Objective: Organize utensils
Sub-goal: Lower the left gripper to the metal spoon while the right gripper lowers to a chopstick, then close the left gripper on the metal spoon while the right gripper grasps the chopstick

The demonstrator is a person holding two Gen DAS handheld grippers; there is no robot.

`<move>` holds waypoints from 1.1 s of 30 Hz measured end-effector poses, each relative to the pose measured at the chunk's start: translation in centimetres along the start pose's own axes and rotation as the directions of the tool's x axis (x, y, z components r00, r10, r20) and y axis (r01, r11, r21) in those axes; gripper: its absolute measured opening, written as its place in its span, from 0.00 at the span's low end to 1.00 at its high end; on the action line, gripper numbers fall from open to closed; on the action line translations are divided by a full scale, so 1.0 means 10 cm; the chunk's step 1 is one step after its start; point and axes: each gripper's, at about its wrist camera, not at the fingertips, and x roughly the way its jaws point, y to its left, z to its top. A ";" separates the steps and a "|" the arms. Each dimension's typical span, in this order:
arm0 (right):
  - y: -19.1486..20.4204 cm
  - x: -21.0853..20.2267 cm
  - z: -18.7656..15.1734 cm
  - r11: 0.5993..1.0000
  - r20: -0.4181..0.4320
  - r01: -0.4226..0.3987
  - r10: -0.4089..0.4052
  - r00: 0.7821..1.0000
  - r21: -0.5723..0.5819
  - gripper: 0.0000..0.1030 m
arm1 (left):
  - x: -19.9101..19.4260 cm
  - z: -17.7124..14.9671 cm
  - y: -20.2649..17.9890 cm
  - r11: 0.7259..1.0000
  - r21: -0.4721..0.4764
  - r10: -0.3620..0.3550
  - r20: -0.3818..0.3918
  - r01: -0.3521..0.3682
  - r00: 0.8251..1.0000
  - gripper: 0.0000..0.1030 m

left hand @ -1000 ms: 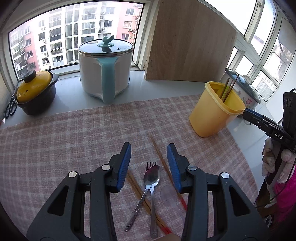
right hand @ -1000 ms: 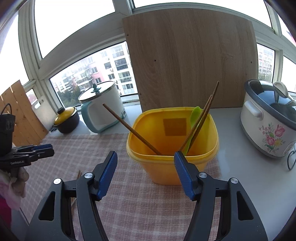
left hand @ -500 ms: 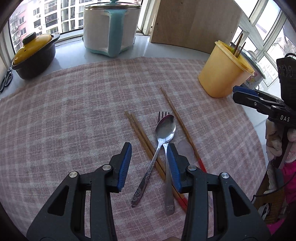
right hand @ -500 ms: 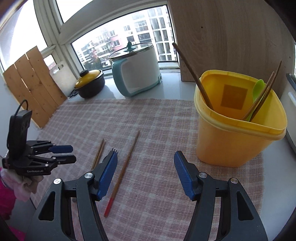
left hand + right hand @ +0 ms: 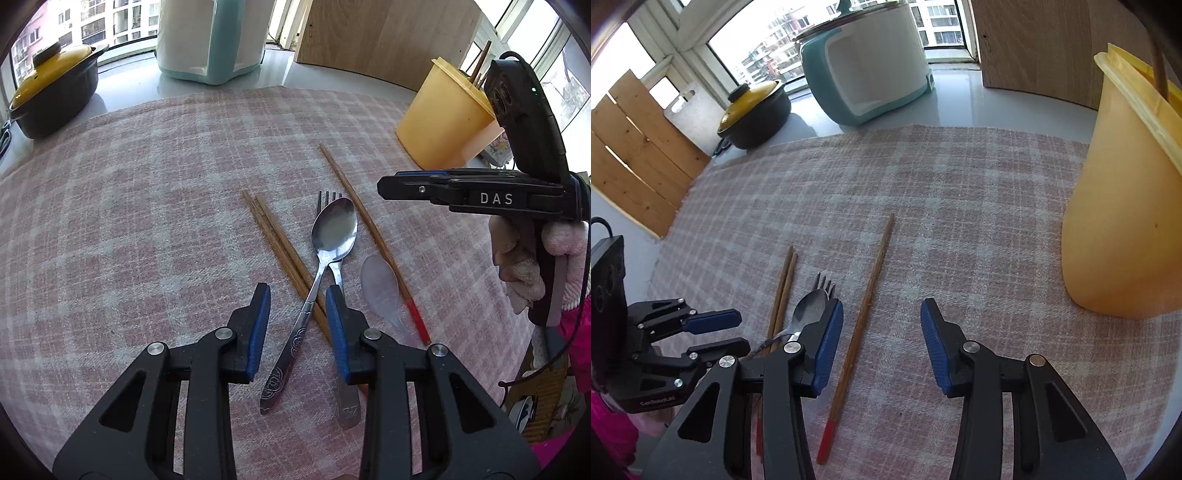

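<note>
Both grippers' fingers have just been closing but grip nothing: the left gripper point(image 5: 297, 308) straddles the spoon point(image 5: 334, 230) handle, the right gripper point(image 5: 881, 334) the red-tipped chopstick point(image 5: 866, 314).

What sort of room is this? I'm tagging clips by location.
Most likely a home kitchen counter by a window. Cookware stands along the sill: a yellow-lidded pot and a teal-and-white cooker. Chopsticks, a spoon and a yellow utensil tub sit on a checked cloth.
</note>
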 end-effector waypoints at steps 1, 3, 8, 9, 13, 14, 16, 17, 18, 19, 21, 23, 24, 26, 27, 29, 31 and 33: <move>0.01 0.06 0.03 1.000 -0.018 0.006 -0.006 1.000 0.007 0.33 | -0.01 -0.01 0.02 1.000 0.006 -0.008 0.002 0.008 1.000 0.30; 0.05 0.15 0.06 1.000 -0.042 0.020 -0.020 0.999 0.020 0.29 | -0.01 -0.02 0.04 0.999 0.026 -0.023 0.003 0.023 1.000 0.30; 0.20 0.33 0.14 0.993 -0.086 0.120 -0.119 0.989 0.002 0.25 | -0.03 -0.01 0.12 0.995 0.053 -0.085 -0.006 0.086 0.996 0.29; 0.23 0.35 0.15 0.990 -0.095 0.144 -0.144 0.985 -0.002 0.24 | -0.04 0.00 0.12 0.993 0.058 -0.099 -0.009 0.100 0.995 0.28; 0.29 0.41 0.20 0.972 -0.123 0.233 -0.233 0.965 -0.018 0.08 | -0.03 0.08 0.07 0.988 0.114 -0.104 -0.033 0.107 0.994 0.27; 0.30 0.42 0.21 0.972 -0.130 0.235 -0.236 0.963 -0.022 0.07 | -0.02 0.09 0.04 0.987 0.124 -0.094 -0.036 0.097 0.995 0.27; 0.30 0.42 0.21 0.972 -0.141 0.231 -0.234 0.962 -0.038 0.07 | 0.03 0.14 0.01 0.989 0.122 -0.079 -0.030 0.083 0.996 0.27; 0.29 0.41 0.20 0.973 -0.140 0.225 -0.231 0.963 -0.055 0.07 | 0.05 0.15 0.00 0.992 0.108 -0.066 -0.025 0.068 0.997 0.27; 0.29 0.41 0.19 0.974 -0.138 0.217 -0.225 0.965 -0.072 0.07 | 0.09 0.17 0.00 0.995 0.085 -0.053 -0.022 0.055 0.998 0.27; 0.27 0.38 0.13 0.974 -0.137 0.210 -0.221 0.966 -0.087 0.06 | 0.12 0.18 0.00 0.997 0.061 -0.050 -0.020 0.051 0.999 0.27; 0.24 0.32 0.01 0.971 -0.135 0.201 -0.219 0.966 -0.133 0.06 | 0.17 0.19 -0.03 0.998 0.039 -0.038 -0.016 0.038 0.999 0.27; 0.23 0.28 -0.07 0.969 -0.130 0.183 -0.206 0.970 -0.165 0.06 | 0.22 0.19 -0.06 1.000 0.026 0.007 -0.021 -0.007 1.000 0.27; 0.22 0.27 -0.10 0.970 -0.133 0.168 -0.193 0.972 -0.175 0.06 | 0.24 0.19 -0.07 1.000 0.017 0.022 -0.024 -0.022 0.999 0.27; 0.18 0.24 -0.14 0.971 -0.139 0.142 -0.170 0.976 -0.191 0.06 | 0.26 0.21 -0.09 1.000 -0.004 0.031 -0.026 -0.031 0.999 0.27; 0.15 0.23 -0.16 0.973 -0.143 0.131 -0.159 0.977 -0.188 0.06 | 0.29 0.24 -0.11 0.999 -0.010 0.038 -0.030 -0.038 0.999 0.27; 0.11 0.20 -0.18 0.977 -0.149 0.112 -0.140 0.979 -0.181 0.06 | 0.32 0.27 -0.16 0.998 -0.002 0.058 -0.039 -0.058 0.998 0.27; 0.08 0.15 -0.22 0.978 -0.153 0.102 -0.130 0.980 -0.184 0.06 | 0.37 0.31 -0.20 0.996 0.011 0.087 -0.050 -0.086 0.995 0.31; 0.04 0.12 -0.25 0.979 -0.155 0.092 -0.121 0.980 -0.181 0.05 | 0.42 0.32 -0.24 0.995 0.026 0.102 -0.065 -0.100 0.993 0.35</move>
